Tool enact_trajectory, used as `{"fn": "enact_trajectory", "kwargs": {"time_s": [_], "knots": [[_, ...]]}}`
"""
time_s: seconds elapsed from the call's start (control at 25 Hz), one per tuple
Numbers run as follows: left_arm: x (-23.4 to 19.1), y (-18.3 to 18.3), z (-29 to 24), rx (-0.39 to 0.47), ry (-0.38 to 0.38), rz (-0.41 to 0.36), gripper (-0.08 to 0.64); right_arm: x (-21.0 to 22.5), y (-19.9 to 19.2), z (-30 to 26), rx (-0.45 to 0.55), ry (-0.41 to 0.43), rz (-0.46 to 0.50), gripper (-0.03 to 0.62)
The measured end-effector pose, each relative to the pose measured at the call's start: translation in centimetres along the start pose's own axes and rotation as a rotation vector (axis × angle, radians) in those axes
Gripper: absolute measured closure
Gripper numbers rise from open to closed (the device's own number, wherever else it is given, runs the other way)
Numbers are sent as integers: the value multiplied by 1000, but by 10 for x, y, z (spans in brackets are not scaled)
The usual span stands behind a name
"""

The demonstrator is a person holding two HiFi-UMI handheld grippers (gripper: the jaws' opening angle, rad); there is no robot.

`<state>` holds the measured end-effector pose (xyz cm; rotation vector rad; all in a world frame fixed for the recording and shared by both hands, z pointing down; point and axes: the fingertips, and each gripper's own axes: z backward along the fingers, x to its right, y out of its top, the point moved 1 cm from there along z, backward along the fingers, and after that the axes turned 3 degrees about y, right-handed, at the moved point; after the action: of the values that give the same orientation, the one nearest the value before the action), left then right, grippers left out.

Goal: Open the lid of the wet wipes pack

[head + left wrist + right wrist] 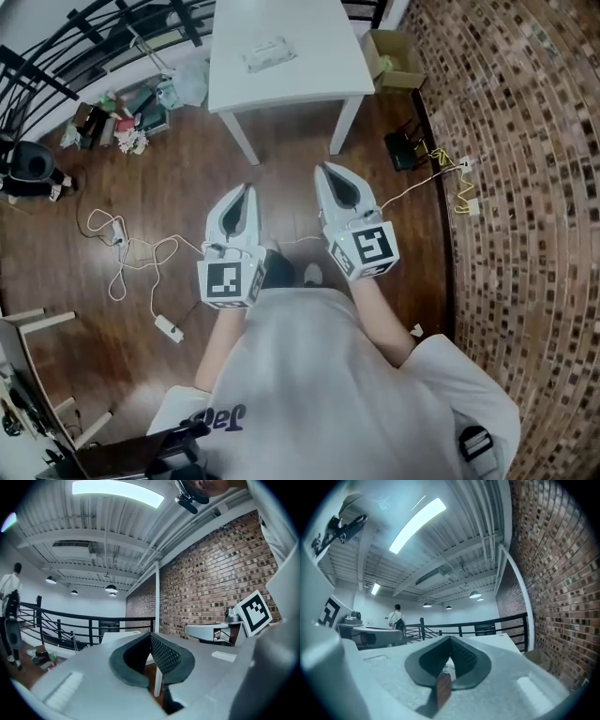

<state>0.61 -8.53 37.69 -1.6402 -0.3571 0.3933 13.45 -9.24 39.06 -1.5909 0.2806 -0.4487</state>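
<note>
A brick wall (525, 141) runs along the right of the white tabletop (309, 70), and a dark wooden floor (169, 187) spreads out on its near side. A black railing (84, 37) stands to the left of the tabletop. The person stands on the floor well short of the tabletop, with both arms held out towards it.

The left tool (247, 187) and the right tool (322, 169) are side by side over the floor, both pointing at the tabletop's near edge and well apart from it. Each tool's jaws are pressed together at the tips with nothing between them.

A cardboard box (394, 58) sits on the floor just beside the tabletop's right edge. White cables (131, 258) trail over the floor to the near left of the tabletop. The wet wipes pack (268, 53) lies flat near the middle of the tabletop. It is too small to tell how its lid stands.
</note>
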Motion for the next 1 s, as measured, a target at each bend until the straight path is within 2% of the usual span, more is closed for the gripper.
{"fn": "enact_trajectory", "kwargs": {"time_s": [0.12,0.28,0.36,0.44,0.56,0.64,0.76,0.88,1.0], "knots": [[-31,-3,-41,0,15,-3,543,4,-2,-53,-5,44,17,601],[-68,1,-122,26,-27,-10,543,26,-3,-129,-2,78,33,601],[-91,12,-166,50,-54,-32,543,47,8,-172,6,87,25,601],[-119,25,-203,62,-67,-45,543,65,27,-217,19,88,69,601],[-159,35,-246,64,-82,-20,543,85,48,-279,33,62,125,601],[-177,34,-270,55,-107,1,543,93,50,-314,26,54,122,601],[-192,27,-310,20,-131,16,543,101,48,-354,-5,89,90,601],[-198,13,-341,-25,-131,52,543,117,35,-379,-61,110,133,601],[-206,-8,-378,-77,-118,32,543,142,10,-408,-121,128,149,601]]}}
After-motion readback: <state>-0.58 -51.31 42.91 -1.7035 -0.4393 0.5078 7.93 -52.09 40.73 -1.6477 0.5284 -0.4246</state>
